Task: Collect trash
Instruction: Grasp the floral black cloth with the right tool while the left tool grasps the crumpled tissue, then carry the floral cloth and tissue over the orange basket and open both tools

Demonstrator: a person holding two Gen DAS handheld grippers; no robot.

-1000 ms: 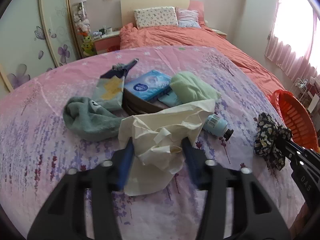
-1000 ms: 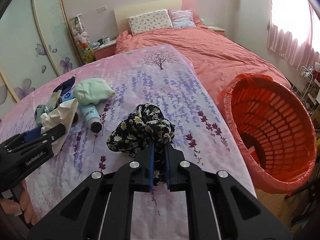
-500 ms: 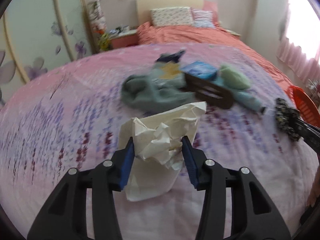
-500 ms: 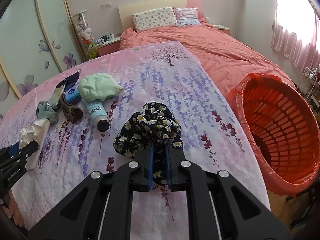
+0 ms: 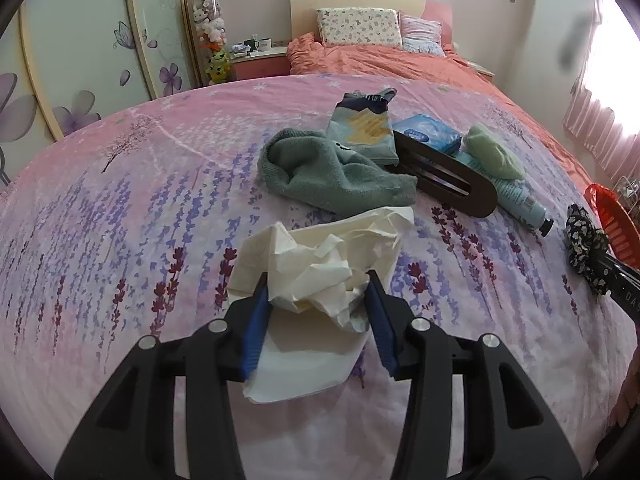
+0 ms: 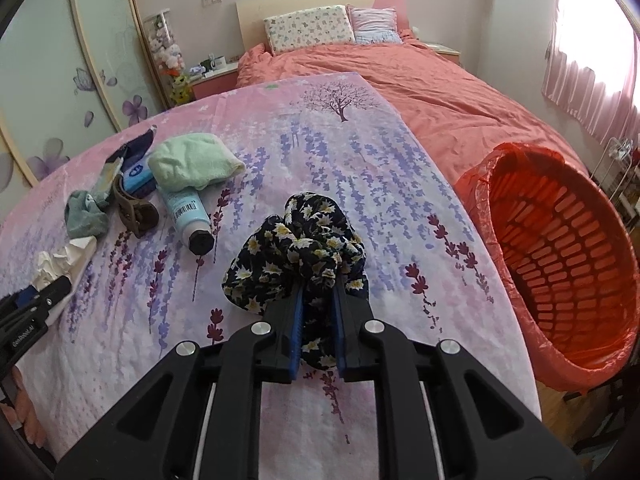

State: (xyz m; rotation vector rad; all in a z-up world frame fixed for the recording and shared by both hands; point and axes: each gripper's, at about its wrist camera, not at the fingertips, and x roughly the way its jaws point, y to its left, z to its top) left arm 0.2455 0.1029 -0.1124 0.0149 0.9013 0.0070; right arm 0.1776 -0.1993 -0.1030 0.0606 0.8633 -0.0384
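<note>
Cream crumpled paper is pinched in your left gripper at lower centre; your right gripper clamps the floral scrunchie. Carry each fully over the orange bin, far right, before letting go; light paper may drift.

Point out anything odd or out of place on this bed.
For a trash task, the right gripper is clamped on a floral scrunchie, hardly trash. The left gripper holds crumpled paper, which fits. Nothing looks spilled.

A coral-covered bed with pillows — pink curtains glowing, flower-painted wardrobe doors.
</note>
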